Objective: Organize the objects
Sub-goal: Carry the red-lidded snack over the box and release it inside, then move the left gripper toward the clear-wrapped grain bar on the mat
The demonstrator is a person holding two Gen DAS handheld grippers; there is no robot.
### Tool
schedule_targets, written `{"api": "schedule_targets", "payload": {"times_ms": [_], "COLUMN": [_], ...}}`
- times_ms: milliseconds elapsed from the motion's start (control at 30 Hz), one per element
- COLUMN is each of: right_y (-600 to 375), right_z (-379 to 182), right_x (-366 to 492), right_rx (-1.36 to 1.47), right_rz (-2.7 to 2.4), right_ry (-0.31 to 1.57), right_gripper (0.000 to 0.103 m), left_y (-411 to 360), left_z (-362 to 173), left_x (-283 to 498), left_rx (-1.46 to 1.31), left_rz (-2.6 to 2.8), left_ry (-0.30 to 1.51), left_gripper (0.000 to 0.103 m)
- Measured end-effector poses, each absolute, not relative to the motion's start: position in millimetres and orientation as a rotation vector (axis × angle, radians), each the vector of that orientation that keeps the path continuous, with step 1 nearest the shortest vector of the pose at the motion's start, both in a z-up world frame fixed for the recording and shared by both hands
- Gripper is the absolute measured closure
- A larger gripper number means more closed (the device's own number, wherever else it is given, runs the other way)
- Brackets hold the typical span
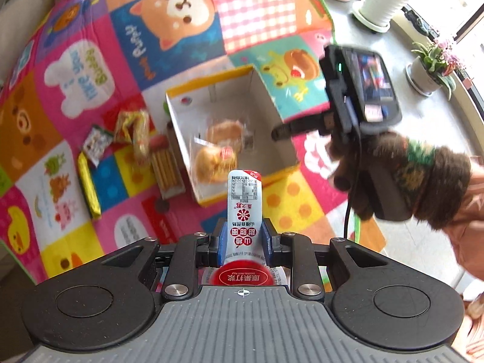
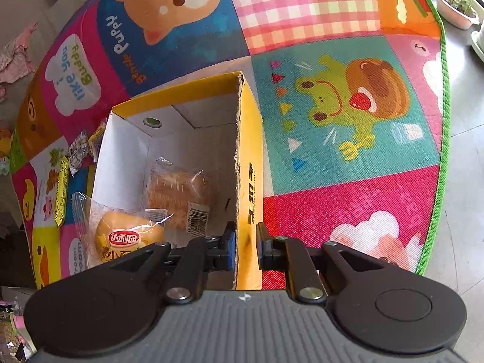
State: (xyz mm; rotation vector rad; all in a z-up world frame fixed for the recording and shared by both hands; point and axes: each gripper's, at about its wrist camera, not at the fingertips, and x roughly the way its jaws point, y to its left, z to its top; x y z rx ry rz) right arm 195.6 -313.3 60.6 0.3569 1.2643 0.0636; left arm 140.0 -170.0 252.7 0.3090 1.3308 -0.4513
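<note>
The left gripper has its jaws closed on a tall snack packet, held in the air short of the box; being top-heavy, it may tilt or slip if swung fast. The right gripper straddles the box's yellow side wall, jaws nearly shut on it; a tug could tip the box and spill the two wrapped buns. More snacks lie beyond on the mat, yet unsorted.
</note>
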Motion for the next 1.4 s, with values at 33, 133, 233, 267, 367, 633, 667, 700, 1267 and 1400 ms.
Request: {"api": "schedule_targets", "payload": {"times_ms": [33, 133, 233, 267, 367, 633, 667, 700, 1267, 1400], "right_y": [-313.1, -312.7, -314.0, -314.4, -315.1, -318.3, -319.2, -319.8, -320.7, -314.5], "right_z": [59.5, 57.0, 55.3, 54.8, 53.9, 54.1, 54.0, 53.8, 52.1, 50.4], "right_x": [195.2, 194.1, 192.7, 192.3, 191.9, 189.5, 189.0, 188.6, 183.8, 183.8], "right_rx": [0.359, 0.371, 0.399, 0.405, 0.416, 0.442, 0.446, 0.451, 0.491, 0.454], "right_rz": [0.064, 0.066, 0.067, 0.065, 0.062, 0.059, 0.059, 0.059, 0.03, 0.017], "right_ry": [1.267, 1.275, 1.278, 1.279, 1.281, 1.278, 1.278, 1.277, 1.263, 1.27], "right_gripper": [0.09, 0.09, 0.09, 0.09, 0.09, 0.09, 0.09, 0.09, 0.09, 0.09], "left_y": [-172.8, -179.6, -182.1, -183.7, -191.6, -198.7, -198.0, -196.6, -58.4, -32.5], "left_z": [255.3, 263.1, 266.8, 266.9, 267.9, 266.4, 266.2, 264.9, 193.7, 183.7], "left_x": [145.7, 166.6, 190.8, 198.9, 221.7, 257.0, 258.1, 259.4, 236.1, 231.9], "left_rx": [0.309, 0.299, 0.245, 0.231, 0.214, 0.04, 0.03, 0.025, 0.01, -0.002], "left_rz": [-0.449, -0.427, -0.407, -0.4, -0.378, -0.331, -0.33, -0.327, -0.037, -0.049], "left_ry": [1.318, 1.278, 1.258, 1.25, 1.222, 1.183, 1.182, 1.187, 1.302, 1.28], "left_gripper": [0.077, 0.077, 0.077, 0.076, 0.076, 0.076, 0.075, 0.075, 0.075, 0.075]}}
